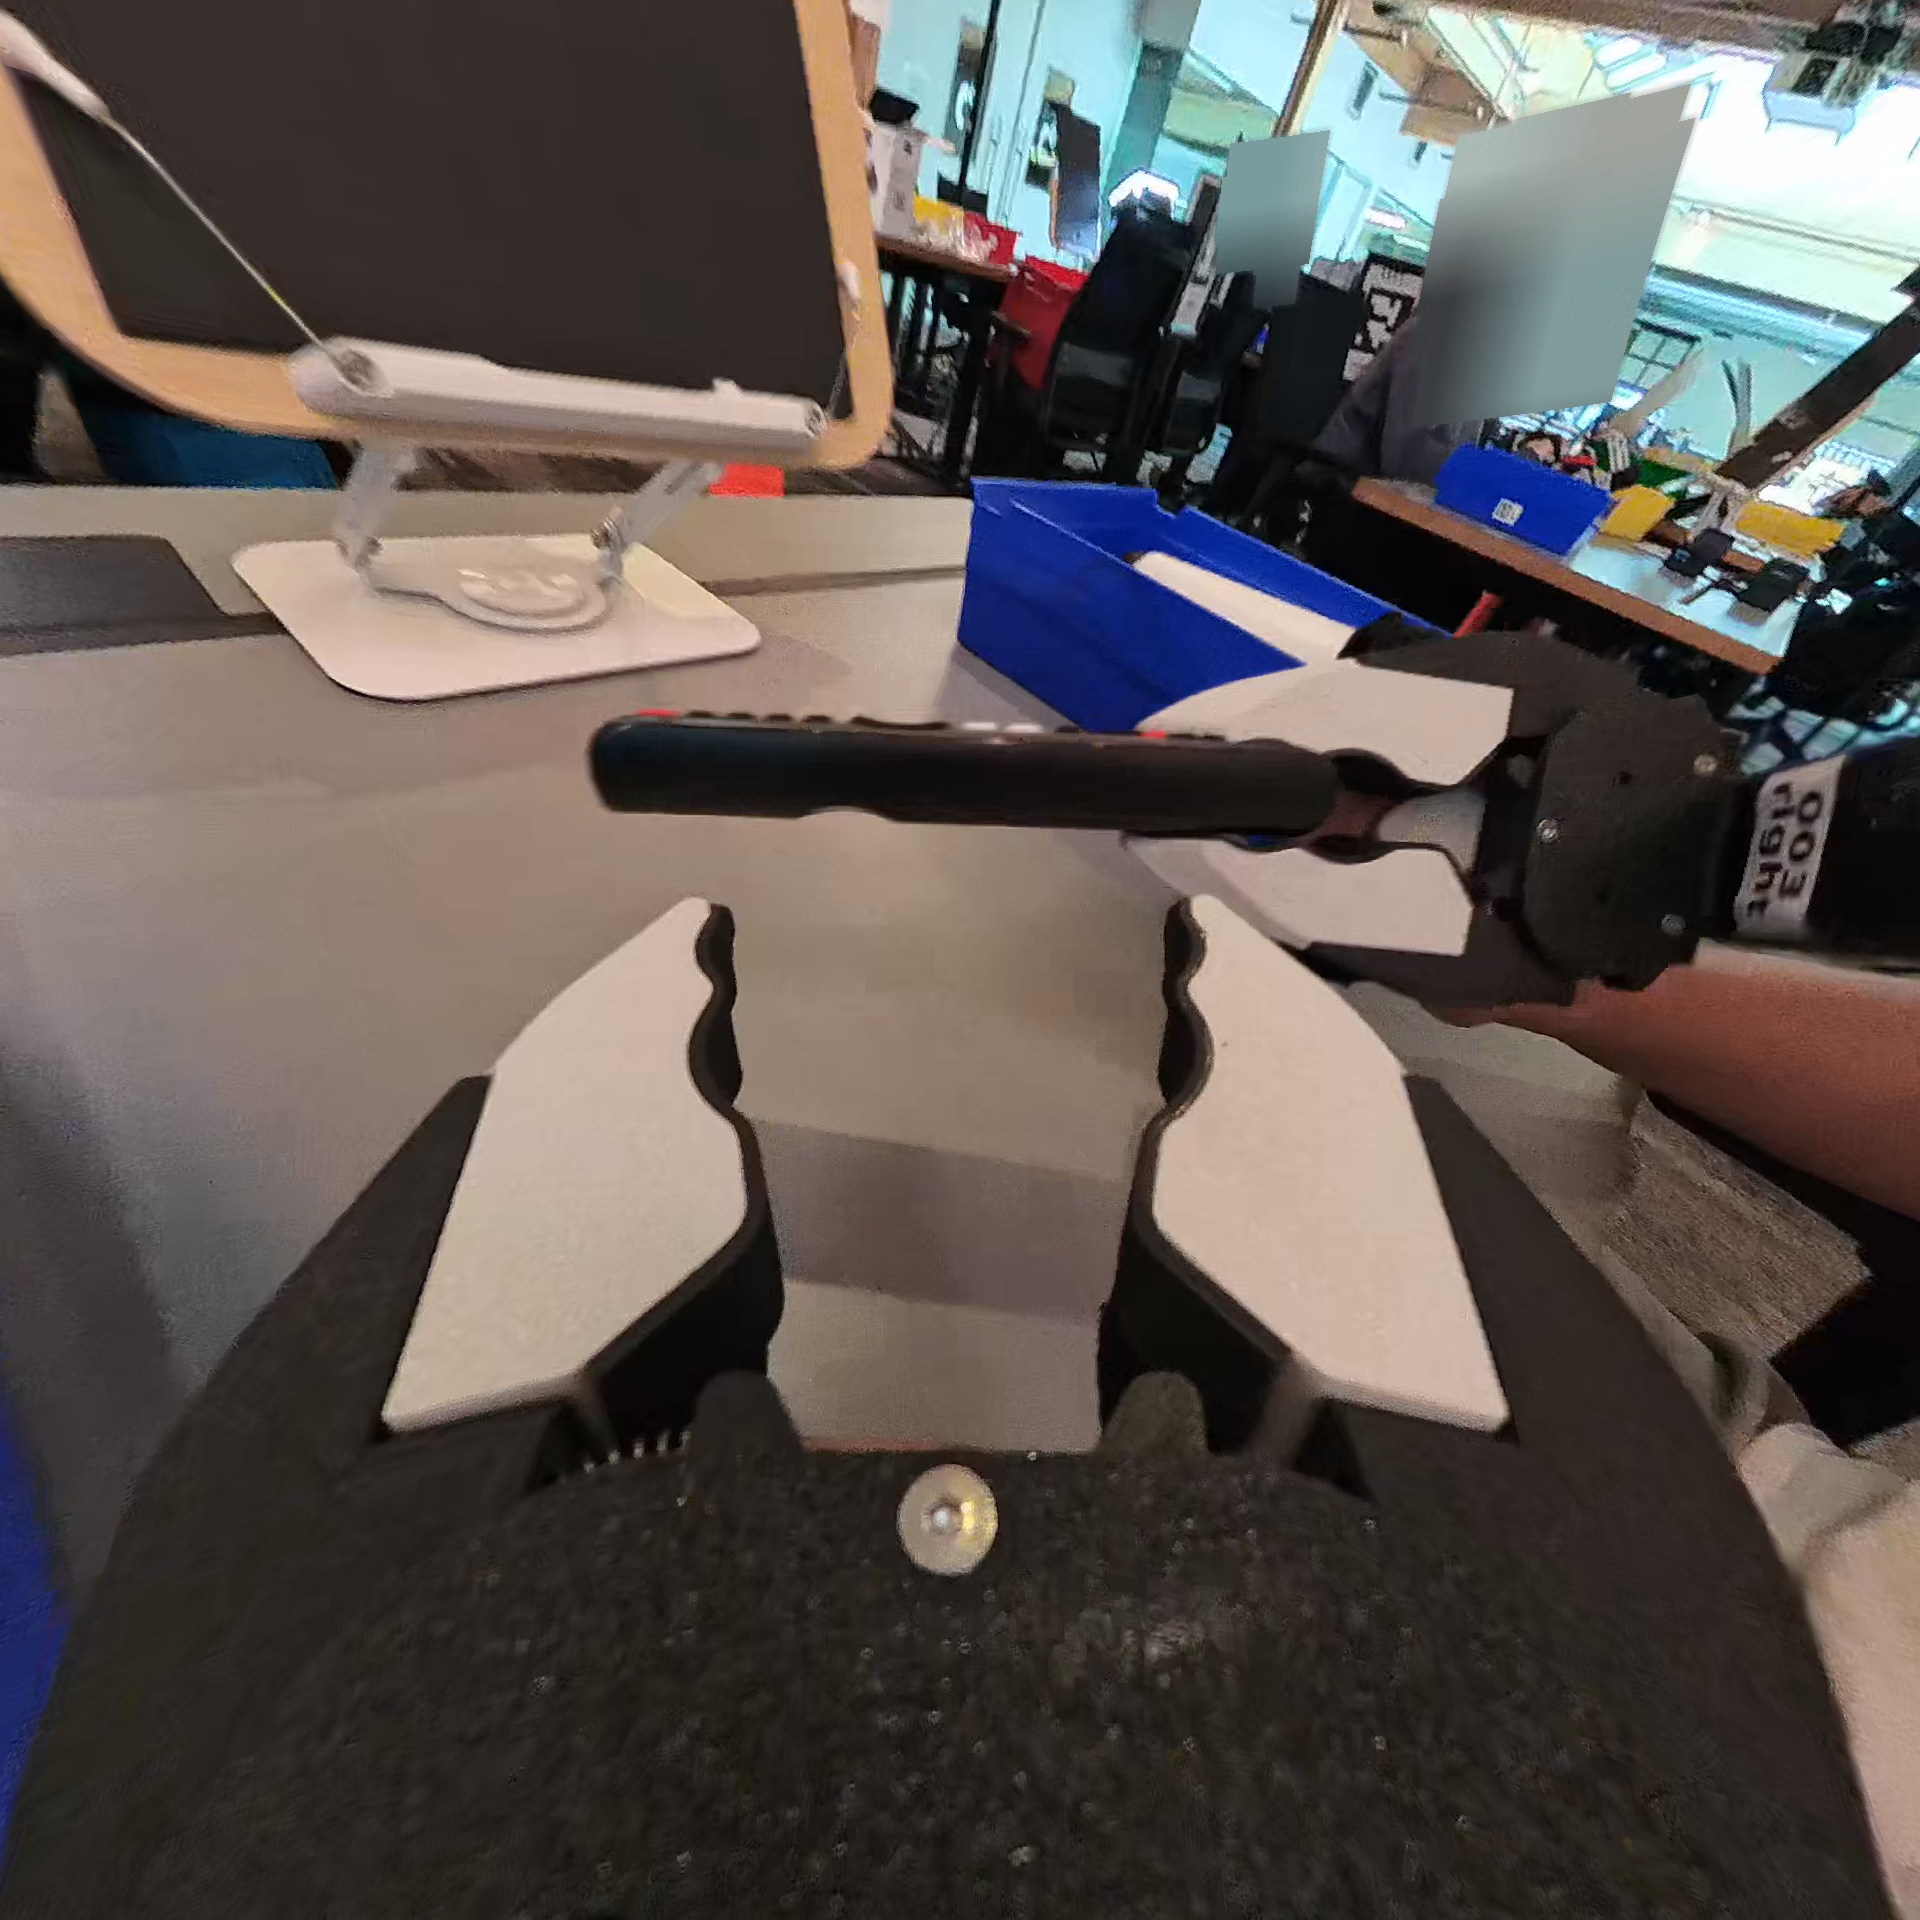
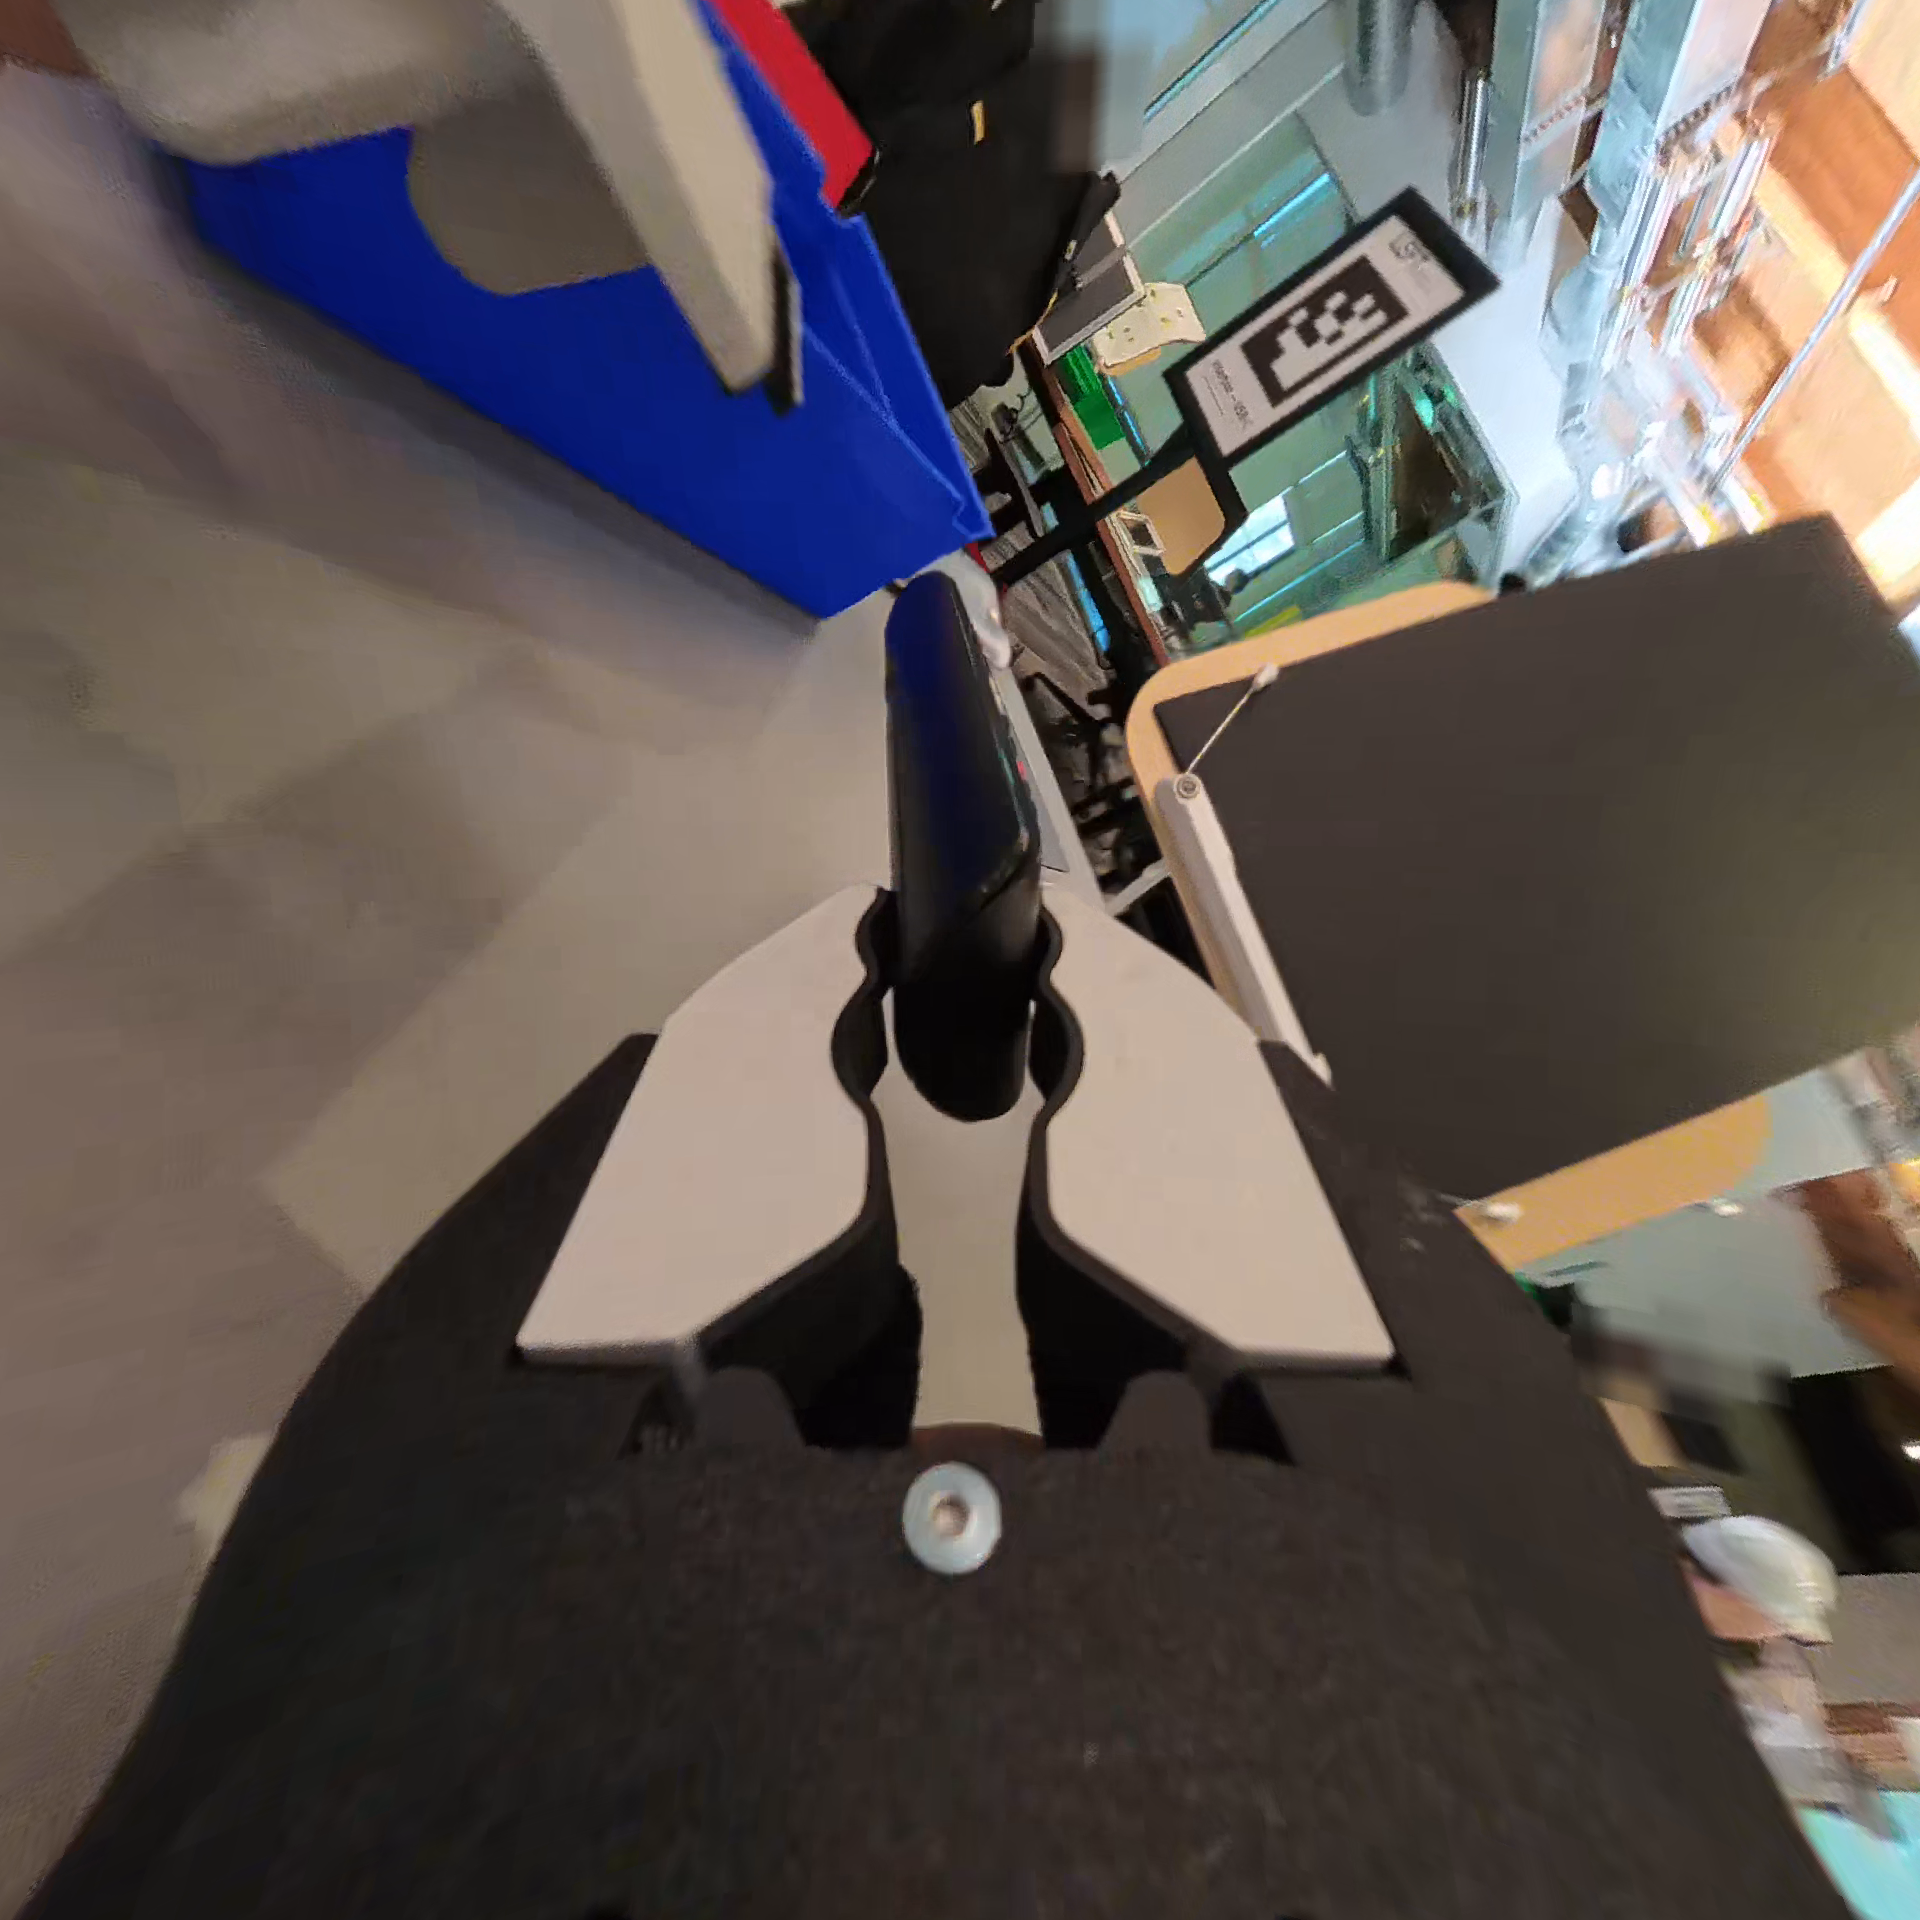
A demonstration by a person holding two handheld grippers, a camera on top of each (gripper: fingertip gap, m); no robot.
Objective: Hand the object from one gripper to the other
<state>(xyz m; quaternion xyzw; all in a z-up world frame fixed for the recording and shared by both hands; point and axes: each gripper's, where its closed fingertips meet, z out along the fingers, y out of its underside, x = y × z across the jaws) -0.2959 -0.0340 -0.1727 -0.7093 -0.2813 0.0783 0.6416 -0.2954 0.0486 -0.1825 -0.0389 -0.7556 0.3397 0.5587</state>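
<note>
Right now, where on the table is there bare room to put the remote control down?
Bare grey table lies between the white stand base, the blue bin and the open left gripper. It is crowded around the bin, where the right gripper holds the remote control.

Remote (image 1: 956, 774) left of bin (image 1: 1081, 613)

The remote control (image 1: 956, 774) is showing a smooth, glossy black plastic casing. The left gripper (image 1: 951, 1029) fingers (image 1: 597, 1153) are presenting matt white faces on rough, grainy black bodies, while the worktop (image 1: 312, 852) is appearing smooth, matt grey beside a glossy blue plastic bin (image 1: 1060, 613).
</note>
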